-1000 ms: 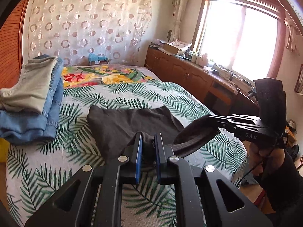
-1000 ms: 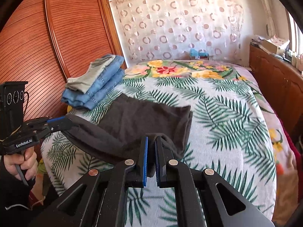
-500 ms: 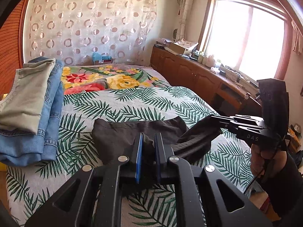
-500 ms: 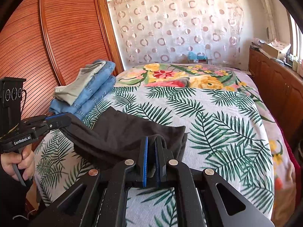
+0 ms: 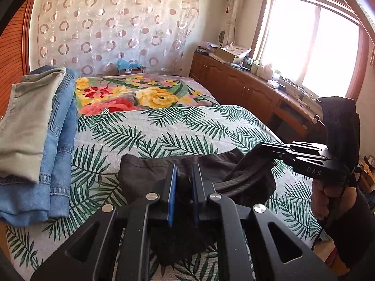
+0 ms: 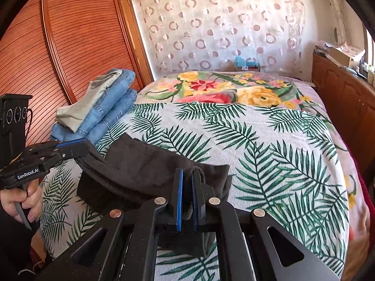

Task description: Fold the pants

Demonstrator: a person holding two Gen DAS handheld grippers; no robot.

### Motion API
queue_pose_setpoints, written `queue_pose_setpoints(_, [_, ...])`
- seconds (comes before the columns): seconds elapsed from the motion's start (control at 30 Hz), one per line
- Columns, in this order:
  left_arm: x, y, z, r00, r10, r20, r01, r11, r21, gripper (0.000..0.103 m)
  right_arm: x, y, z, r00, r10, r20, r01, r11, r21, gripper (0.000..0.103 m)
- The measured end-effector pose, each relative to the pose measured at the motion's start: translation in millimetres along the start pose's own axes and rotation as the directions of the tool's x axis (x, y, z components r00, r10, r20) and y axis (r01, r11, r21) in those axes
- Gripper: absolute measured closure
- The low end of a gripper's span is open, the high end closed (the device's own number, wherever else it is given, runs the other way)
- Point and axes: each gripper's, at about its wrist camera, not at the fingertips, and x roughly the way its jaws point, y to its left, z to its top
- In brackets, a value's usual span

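Observation:
Dark grey pants (image 5: 145, 173) lie partly on the leaf-print bedspread, near the bed's front edge. My left gripper (image 5: 184, 175) is shut on one edge of the pants and holds it lifted. My right gripper (image 6: 187, 180) is shut on the other edge of the pants (image 6: 150, 164), with a drawstring over one finger. Each gripper shows in the other's view: the right one (image 5: 264, 151) at the right, the left one (image 6: 82, 148) at the left. The held edge sags between them, doubled over the part on the bed.
A pile of folded jeans and a beige garment (image 5: 35, 135) lies on the bed's left side, also in the right wrist view (image 6: 98, 110). A wooden wardrobe (image 6: 58, 58) stands left of the bed. A wooden cabinet (image 5: 246, 89) runs under the window at the right.
Both grippers have carried the held edge of the pants forward over the bed. More bedspread and the flower print now show ahead, and the pants lie more bunched.

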Motion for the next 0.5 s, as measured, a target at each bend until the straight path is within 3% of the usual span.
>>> queue_pose_setpoints(0.3, [23, 13, -2, 0.998, 0.036, -0.046, -0.037, 0.999, -0.006, 0.087, 27, -6, 4, 0.999, -0.006, -0.032, 0.005, 1.0, -0.005, 0.097])
queue_pose_setpoints(0.4, [27, 18, -4, 0.997, 0.036, -0.062, -0.037, 0.999, -0.013, 0.069, 35, -7, 6, 0.999, -0.01, -0.046, 0.01, 1.0, -0.003, 0.097])
queue_pose_setpoints(0.43, [27, 19, -5, 0.998, 0.027, -0.064, -0.029, 0.999, -0.018, 0.054, 36, -7, 8, 0.999, -0.01, -0.048, 0.009, 1.0, -0.003, 0.097])
queue_pose_setpoints(0.5, [26, 21, -5, 0.998, 0.018, -0.06, -0.019, 1.0, -0.016, 0.043, 38, -6, 10, 0.999, -0.01, -0.049, 0.01, 1.0, -0.006, 0.097])
